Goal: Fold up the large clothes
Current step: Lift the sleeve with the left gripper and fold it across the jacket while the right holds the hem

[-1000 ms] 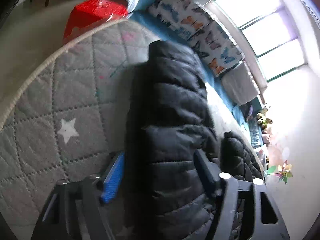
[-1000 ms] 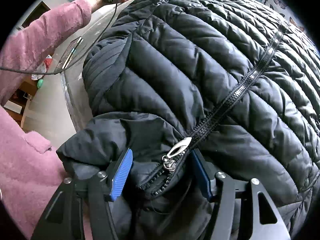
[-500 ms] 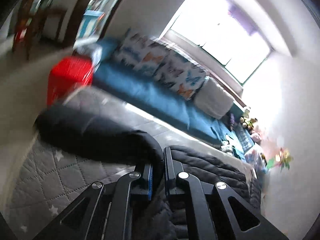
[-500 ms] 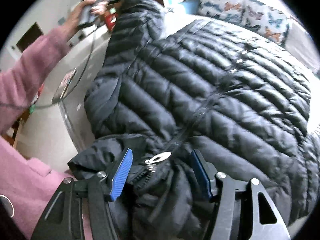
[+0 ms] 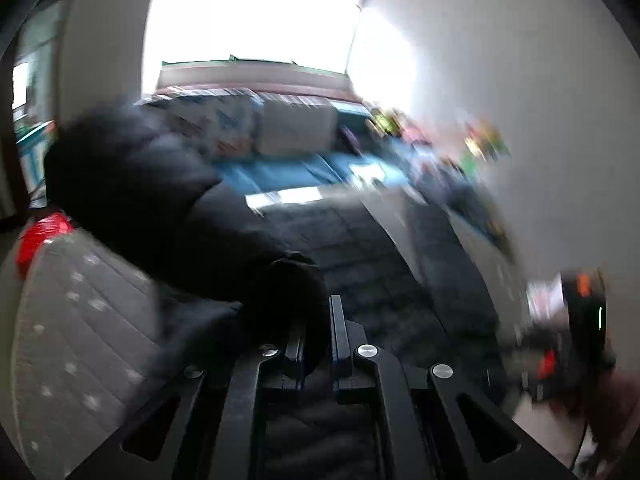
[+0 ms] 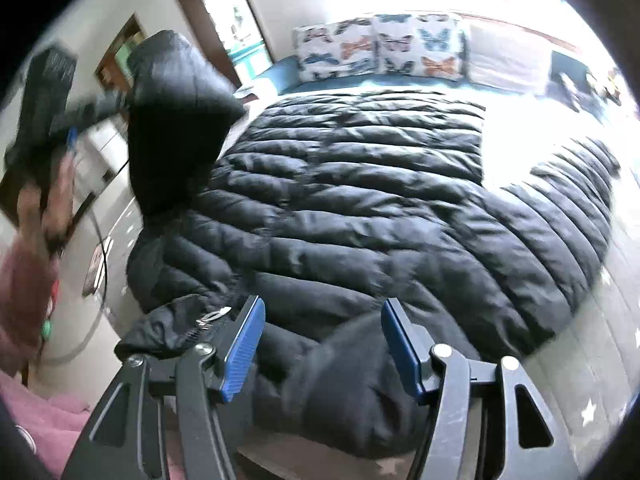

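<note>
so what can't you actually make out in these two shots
- Left wrist view: the left tool is shut on the jacket sleeve, but motion blur smears the sleeve's outline.
- Right wrist view: the left hand is blurred.
- Right wrist view: the right tool hides the jacket collar's near edge.

Bright window (image 5: pixel 256 20), white wall (image 5: pixel 500 80), butterfly cushions (image 6: pixel 380 46), blue sofa (image 5: pixel 280 174), grey quilted mat (image 5: pixel 80 340)

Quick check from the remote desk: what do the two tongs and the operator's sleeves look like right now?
Both tongs are black, angular frames with silver pivot screws and cut-out slots. The right tongs carry ribbed blue pads. The left tongs look black, blue barely visible. A black cable trails from the left unit. The sleeve is fuzzy pink.
</note>
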A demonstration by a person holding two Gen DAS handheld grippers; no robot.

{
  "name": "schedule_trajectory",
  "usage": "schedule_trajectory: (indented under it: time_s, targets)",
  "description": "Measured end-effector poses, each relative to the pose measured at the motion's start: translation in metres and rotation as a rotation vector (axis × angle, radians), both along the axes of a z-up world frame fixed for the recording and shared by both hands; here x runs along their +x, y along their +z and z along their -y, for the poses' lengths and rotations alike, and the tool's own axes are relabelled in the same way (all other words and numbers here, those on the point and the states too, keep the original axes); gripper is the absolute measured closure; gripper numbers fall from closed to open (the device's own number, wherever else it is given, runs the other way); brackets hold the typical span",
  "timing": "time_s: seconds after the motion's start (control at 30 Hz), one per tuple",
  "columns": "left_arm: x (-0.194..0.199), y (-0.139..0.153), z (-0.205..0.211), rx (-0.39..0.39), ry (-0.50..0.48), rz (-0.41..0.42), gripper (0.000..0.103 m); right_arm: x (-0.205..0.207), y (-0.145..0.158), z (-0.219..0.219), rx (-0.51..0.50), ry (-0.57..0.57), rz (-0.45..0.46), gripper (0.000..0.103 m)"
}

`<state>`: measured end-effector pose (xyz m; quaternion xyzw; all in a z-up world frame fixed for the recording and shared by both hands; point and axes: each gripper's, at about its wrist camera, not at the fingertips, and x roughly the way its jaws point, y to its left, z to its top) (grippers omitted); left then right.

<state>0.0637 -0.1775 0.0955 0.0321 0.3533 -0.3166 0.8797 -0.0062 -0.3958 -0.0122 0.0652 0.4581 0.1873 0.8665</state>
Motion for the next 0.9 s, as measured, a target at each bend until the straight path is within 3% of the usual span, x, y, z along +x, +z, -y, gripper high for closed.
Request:
schedule_trajectory:
  time_s: [0.2, 0.37, 0.47, 0.5, 0.57, 0.7, 0.77, 0.9]
  targets:
    - [-0.059, -0.104, 0.084, 0.204, -0.164, -0.158, 0.090, -0.006, -0.013, 0.030, 0.037, -0.086, -0.046, 0.037]
    - [-0.070, -0.144, 0.097, 0.254, -0.171, -0.202, 0.079, -0.007, -0.015, 0.037, 0.077, -0.095, -0.062, 0.037]
    - [-0.069, -0.142, 0.094, 0.234, -0.183, -0.217, 0.063, -0.008, -0.010, 0.040, 0.126, -0.090, -0.060, 0.037]
    - [-0.069, -0.139, 0.092, 0.195, -0.199, -0.238, 0.046, -0.008, -0.008, 0.041, 0.129, -0.094, -0.057, 0.037]
    - [-0.064, -0.129, 0.086, 0.137, -0.215, -0.273, 0.026, -0.006, 0.002, 0.041, 0.116, -0.104, -0.029, 0.037]
    - [-0.052, -0.095, 0.074, 0.147, -0.218, -0.218, 0.026, 0.003, 0.024, 0.035, 0.099, -0.101, 0.044, 0.037]
    - [-0.053, -0.074, 0.059, 0.117, -0.219, -0.208, 0.026, 0.012, 0.029, 0.025, 0.082, -0.069, 0.065, 0.037]
    - [-0.039, -0.046, 0.014, 0.086, -0.115, -0.160, 0.026, 0.033, 0.025, -0.002, 0.058, 0.012, 0.062, 0.037]
